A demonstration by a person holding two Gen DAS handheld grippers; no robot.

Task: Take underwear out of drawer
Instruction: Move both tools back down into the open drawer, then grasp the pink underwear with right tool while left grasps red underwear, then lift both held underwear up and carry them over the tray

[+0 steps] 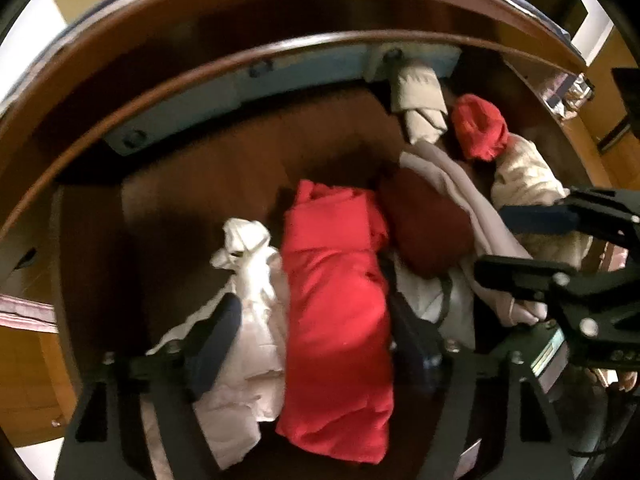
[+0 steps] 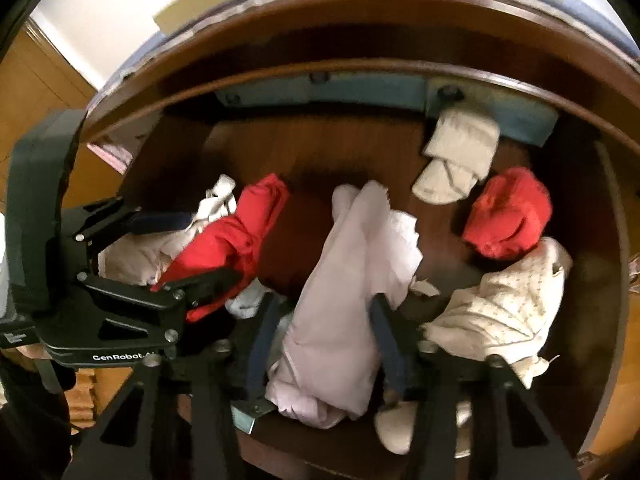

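Observation:
The open wooden drawer (image 1: 200,184) holds several rolled garments. My left gripper (image 1: 314,336) points down into it, and its pads press a folded red underwear (image 1: 336,300) together with a crumpled white garment (image 1: 252,280) beside it. In the right wrist view the left gripper (image 2: 208,248) straddles the same red underwear (image 2: 236,232). My right gripper (image 2: 326,340) has its pads against both sides of a pale lilac underwear (image 2: 344,288), which fills the gap. The left wrist view shows the right gripper (image 1: 494,242) around that pale cloth (image 1: 460,184).
A small red bundle (image 2: 508,216), a folded grey-white piece (image 2: 456,160) and a cream dotted garment (image 2: 500,308) lie at the drawer's right. A dark maroon piece (image 1: 428,224) sits between the two held garments. Bare drawer bottom (image 2: 320,152) shows at the back left.

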